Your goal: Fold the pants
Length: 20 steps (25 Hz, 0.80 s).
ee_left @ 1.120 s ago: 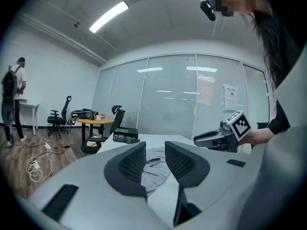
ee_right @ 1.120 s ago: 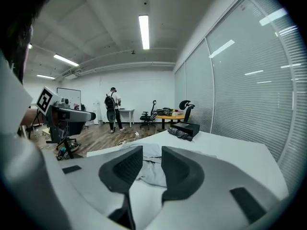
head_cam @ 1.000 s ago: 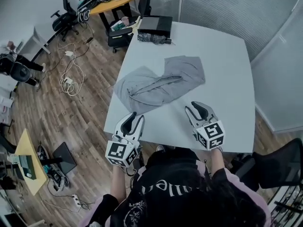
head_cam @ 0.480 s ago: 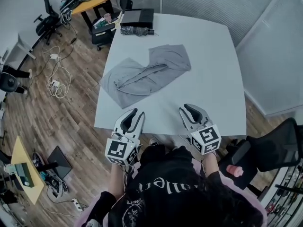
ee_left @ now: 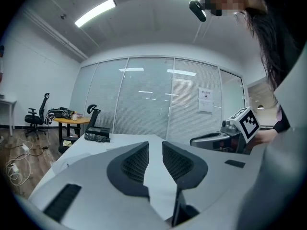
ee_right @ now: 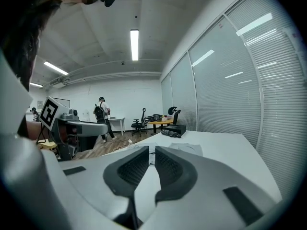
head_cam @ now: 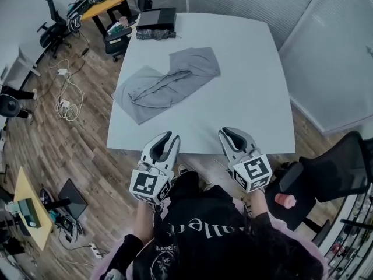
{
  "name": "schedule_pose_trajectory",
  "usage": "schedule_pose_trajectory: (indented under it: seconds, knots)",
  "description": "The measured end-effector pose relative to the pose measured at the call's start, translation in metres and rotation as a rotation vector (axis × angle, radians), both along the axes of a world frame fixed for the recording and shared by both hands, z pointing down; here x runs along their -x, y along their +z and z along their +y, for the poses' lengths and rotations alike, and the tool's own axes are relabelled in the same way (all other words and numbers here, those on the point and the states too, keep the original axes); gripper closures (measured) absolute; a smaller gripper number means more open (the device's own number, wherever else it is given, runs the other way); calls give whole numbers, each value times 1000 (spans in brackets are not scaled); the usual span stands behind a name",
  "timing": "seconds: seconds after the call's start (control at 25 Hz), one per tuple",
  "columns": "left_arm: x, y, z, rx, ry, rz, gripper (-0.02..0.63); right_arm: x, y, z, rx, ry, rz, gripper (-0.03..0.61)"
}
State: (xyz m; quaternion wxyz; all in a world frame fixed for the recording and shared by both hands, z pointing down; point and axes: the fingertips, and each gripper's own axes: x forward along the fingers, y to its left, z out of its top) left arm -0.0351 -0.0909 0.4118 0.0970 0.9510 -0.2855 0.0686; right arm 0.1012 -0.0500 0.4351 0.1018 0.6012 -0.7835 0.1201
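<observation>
**Gripper state.** Both of your grippers hang at the near edge of the white rectangular table [head_cam: 250, 80], clear of the work.
- The left gripper [head_cam: 169, 137] has its jaws a narrow gap apart and closing, with nothing between the pads.
- The right gripper [head_cam: 230, 133] has its jaws nearer together, almost meeting and closing. It is likewise empty.

**Work position.** The grey soft-fabric pants [head_cam: 169, 83] lie flat on the table, well ahead of both sets of jaws and to the left of the right gripper's line. Neither gripper touches them.

**Done, as judged.** The pants appear to be laid leg over leg lengthwise, forming one long band with a slanting seam line along it. The edges are not square, and one corner reaches the table's left edge.

**Left, as judged.** A crosswise fold, to bring the band down to a compact stack, is likely not yet made. You must reach forward to the cloth before any further grip is possible.
</observation>
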Motion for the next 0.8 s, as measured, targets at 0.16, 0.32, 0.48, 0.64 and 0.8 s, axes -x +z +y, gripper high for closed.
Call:
schedule_pose_trajectory:
  seconds: [0.16, 0.32, 0.48, 0.64, 0.8]
  knots:
    - [-6, -5, 33, -1, 5, 2, 511, -1, -2, 30, -15, -1, -8, 534]
    - [-12, -13, 59, 5, 4, 24, 518, -3, -7, 54, -34, -4, -23, 537]
    - [-11, -19, 85, -9, -1, 24, 522, 2, -11, 80, -53, -20, -30, 541]
    - [-11, -20, 108, -14, -6, 22, 525, 6, -11, 102, -65, -33, -36, 545]
    - [-9, -18, 126, -16, -8, 16, 525, 12, -9, 116, -67, -56, -32, 548]
